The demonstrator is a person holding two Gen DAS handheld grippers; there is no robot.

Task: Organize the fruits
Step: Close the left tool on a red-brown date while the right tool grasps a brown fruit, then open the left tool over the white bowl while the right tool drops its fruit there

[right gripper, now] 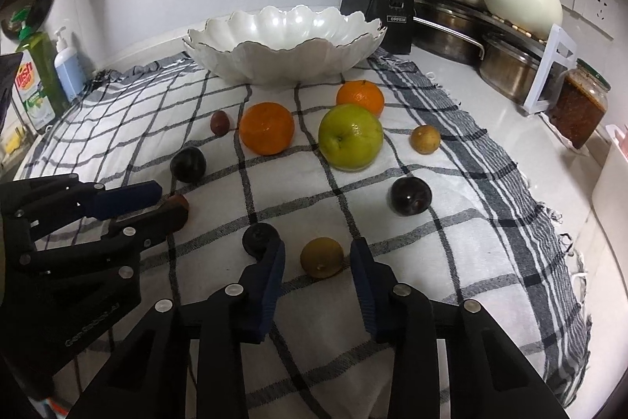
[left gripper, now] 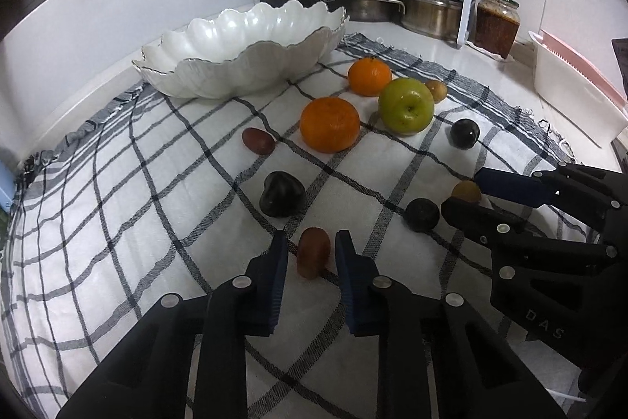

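Left gripper point(left gripper: 310, 250): fingers narrow around reddish fruit point(left gripper: 313, 252), lower centre, seemingly just apart.
Right gripper point(right gripper: 318, 258): fingers narrow, flanking brown fruit point(right gripper: 322, 257), gaps visible.

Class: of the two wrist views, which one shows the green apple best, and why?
The right wrist view shows the green apple best: it sits near the middle, large, with nothing in front of it. The left wrist view shows the same apple too, whole and stem dimple visible, but smaller and further to the right, with an orange close behind it.
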